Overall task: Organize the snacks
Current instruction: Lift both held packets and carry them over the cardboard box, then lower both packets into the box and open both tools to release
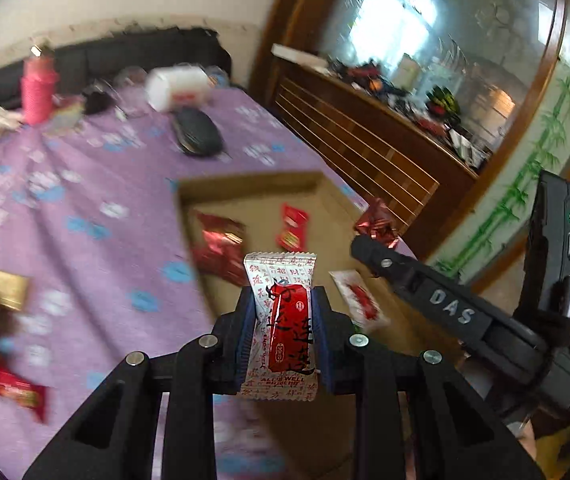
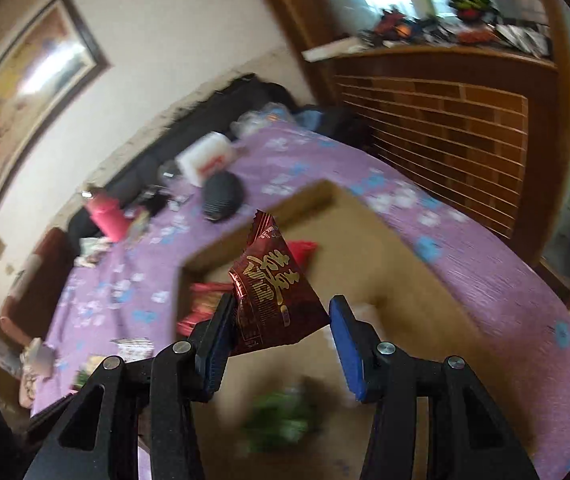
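Note:
My left gripper [image 1: 283,296] is shut on a white candy packet with a red label [image 1: 281,320], held upright above the near side of an open cardboard box [image 1: 253,190]. Inside the box lie red packets [image 1: 221,248] and a white-and-red one [image 1: 359,300]. My right gripper [image 2: 282,300] is shut on a dark red triangular packet [image 2: 273,292], which sits between its blue pads [image 2: 217,344] over the same box [image 2: 297,200]. In the left wrist view that right gripper [image 1: 365,240] reaches in from the right with the shiny red packet [image 1: 377,222] at its tip.
The table carries a purple flowered cloth [image 1: 85,184]. Loose snacks [image 1: 13,392] and a gold packet [image 1: 5,288] lie at its left. Farther back stand a pink bottle [image 1: 37,88], a white container [image 1: 177,88] and a black oval object [image 1: 197,132]. A wooden cabinet [image 1: 365,140] flanks the right.

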The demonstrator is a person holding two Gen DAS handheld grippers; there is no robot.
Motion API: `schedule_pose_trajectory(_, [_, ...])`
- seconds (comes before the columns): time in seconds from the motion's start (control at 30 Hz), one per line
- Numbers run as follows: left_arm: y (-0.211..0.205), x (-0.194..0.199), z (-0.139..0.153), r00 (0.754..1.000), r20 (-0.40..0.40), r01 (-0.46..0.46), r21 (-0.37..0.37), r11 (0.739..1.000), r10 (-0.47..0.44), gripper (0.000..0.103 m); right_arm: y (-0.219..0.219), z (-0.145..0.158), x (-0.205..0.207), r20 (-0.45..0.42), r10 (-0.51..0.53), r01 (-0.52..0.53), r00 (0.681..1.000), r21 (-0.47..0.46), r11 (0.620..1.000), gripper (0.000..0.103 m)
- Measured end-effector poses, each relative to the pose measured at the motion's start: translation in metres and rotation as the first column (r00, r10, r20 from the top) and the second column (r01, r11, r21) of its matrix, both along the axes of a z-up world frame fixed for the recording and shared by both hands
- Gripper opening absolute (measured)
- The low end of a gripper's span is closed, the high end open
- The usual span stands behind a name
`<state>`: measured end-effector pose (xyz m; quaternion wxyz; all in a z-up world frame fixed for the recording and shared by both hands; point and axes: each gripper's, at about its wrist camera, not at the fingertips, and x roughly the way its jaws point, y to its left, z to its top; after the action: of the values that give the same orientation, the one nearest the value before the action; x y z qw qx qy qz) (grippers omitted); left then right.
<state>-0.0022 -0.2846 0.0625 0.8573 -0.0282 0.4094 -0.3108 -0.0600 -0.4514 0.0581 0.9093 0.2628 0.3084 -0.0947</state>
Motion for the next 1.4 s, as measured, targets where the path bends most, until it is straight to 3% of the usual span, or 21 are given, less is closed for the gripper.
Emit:
schedule_pose_trajectory(0.1, [-0.016,0.001,-0.015,1.000,0.005,0.015,0.049,0.999,-0.015,0.027,-0.008,-0.011,0.000,-0.040,-0.008,0.008,0.999,0.006,1.000,0.051])
schedule_pose_trajectory(0.27, [-0.017,0.004,-0.028,0.999,-0.007,0.045,0.051,0.998,-0.045,0.027,-0.004,-0.017,0.011,-0.048,0.001,-0.001,0.999,-0.006,1.000,0.051])
schedule_pose_trajectory(0.43, [-0.022,-0.003,-0.038,0.997,0.023,0.064,0.103,0.993,-0.067,0.027,0.004,-0.013,0.007,-0.045,-0.016,0.013,0.999,-0.081,0.997,0.051])
schedule_pose_trajectory(0.8, [-0.018,-0.003,-0.043,0.997,0.030,0.068,0.113,0.991,-0.072,0.027,0.006,-0.017,0.011,-0.104,-0.022,0.012,0.994,-0.098,0.995,0.052])
schedule_pose_trajectory(1.03, [-0.021,-0.011,-0.043,0.993,0.045,0.101,0.119,0.988,-0.107,0.027,0.005,-0.029,0.018,-0.160,0.010,-0.020,0.987,-0.057,0.998,0.053])
schedule_pose_trajectory(1.27, [-0.022,-0.012,-0.043,0.992,0.039,0.115,0.108,0.987,-0.120,0.028,0.009,-0.027,0.017,-0.145,0.034,-0.045,0.989,-0.072,0.996,0.059])
schedule_pose_trajectory(1.4, [-0.023,-0.013,-0.043,0.990,0.041,0.132,0.098,0.986,-0.136,0.039,0.007,-0.026,0.017,-0.130,0.031,-0.039,0.991,-0.061,0.997,0.064])
